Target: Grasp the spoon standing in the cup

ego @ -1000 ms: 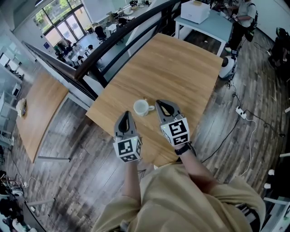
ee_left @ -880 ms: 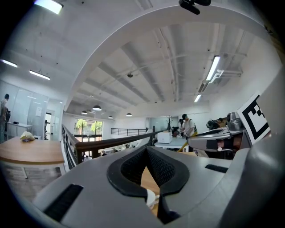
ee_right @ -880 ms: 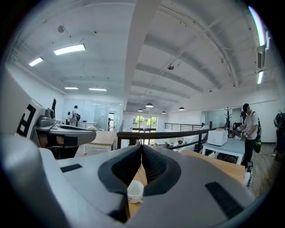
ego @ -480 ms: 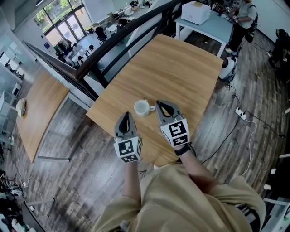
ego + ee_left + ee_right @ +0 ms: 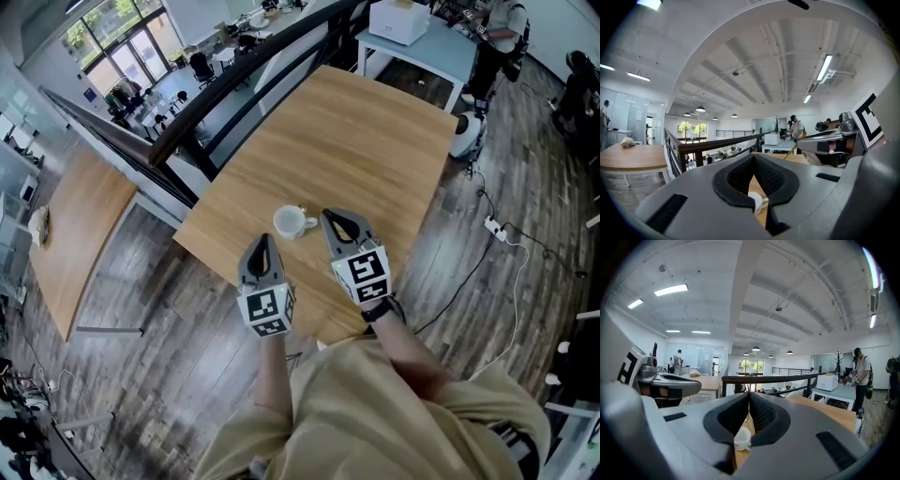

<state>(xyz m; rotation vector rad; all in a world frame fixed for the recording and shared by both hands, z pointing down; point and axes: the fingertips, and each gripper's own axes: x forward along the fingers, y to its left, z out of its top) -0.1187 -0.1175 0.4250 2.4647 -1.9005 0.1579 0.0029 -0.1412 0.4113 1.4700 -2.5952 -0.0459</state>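
Observation:
A white cup (image 5: 293, 221) stands on the wooden table (image 5: 356, 141) near its front edge, with a thin spoon (image 5: 301, 208) leaning out of it on the far side. My left gripper (image 5: 263, 240) hovers just in front of the cup and slightly left, jaws shut and empty. To the right of the cup, close beside it, my right gripper (image 5: 327, 217) is also shut and empty. The left gripper view shows the cup (image 5: 757, 203) low between the closed jaws. It appears the same way in the right gripper view (image 5: 742, 438).
A dark railing (image 5: 234, 75) runs behind the table's left side. A second wooden table (image 5: 84, 225) stands lower left. A pale blue table with a white box (image 5: 398, 21) is at the back, a person (image 5: 497, 37) beside it. Cables and a power strip (image 5: 495, 230) lie on the floor.
The head view has shifted slightly, so the table and cup sit a little further left. Both grippers and the cup keep their places.

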